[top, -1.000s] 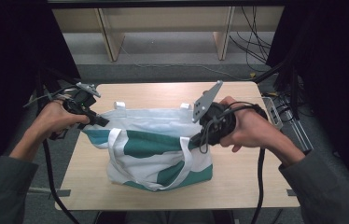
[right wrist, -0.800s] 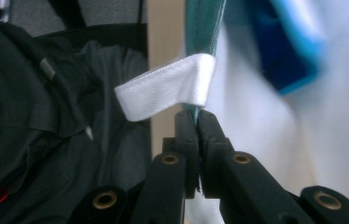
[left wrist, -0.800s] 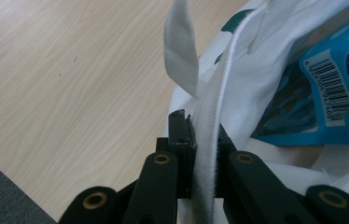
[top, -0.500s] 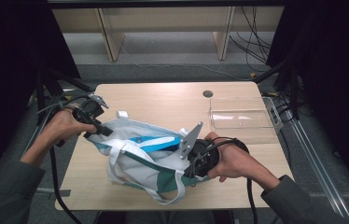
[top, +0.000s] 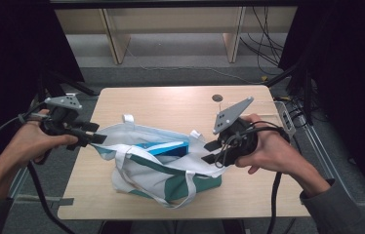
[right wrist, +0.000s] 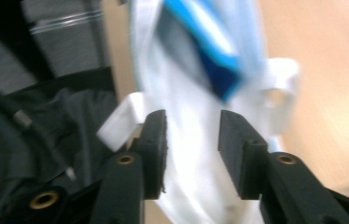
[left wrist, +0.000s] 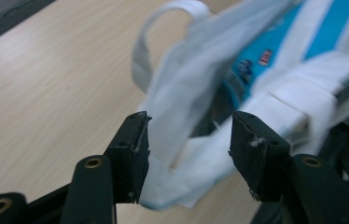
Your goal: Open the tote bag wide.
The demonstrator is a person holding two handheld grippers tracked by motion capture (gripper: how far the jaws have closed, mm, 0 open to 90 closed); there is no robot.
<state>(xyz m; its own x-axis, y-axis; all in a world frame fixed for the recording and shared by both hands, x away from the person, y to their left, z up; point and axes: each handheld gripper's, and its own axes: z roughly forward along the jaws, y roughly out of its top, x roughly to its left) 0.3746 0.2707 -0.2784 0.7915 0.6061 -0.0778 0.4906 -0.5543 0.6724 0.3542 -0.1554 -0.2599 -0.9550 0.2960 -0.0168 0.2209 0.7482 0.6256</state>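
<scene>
White-and-teal cloth tote bag now lies slumped near the front edge of the surface, mouth gaping, w/ a blue flat box showing inside. Left tool & right tool have both just been opening: jaws apart, bag cloth loose between them, not pinched. Looks like a release. A sec ago both held the bag up stretched; prob. set-down is done.

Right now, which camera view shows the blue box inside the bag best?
The high view: the blue box lies whole in the open tote bag. The left gripper view shows a blurred blue face; the right gripper view shows one blurred corner.
</scene>
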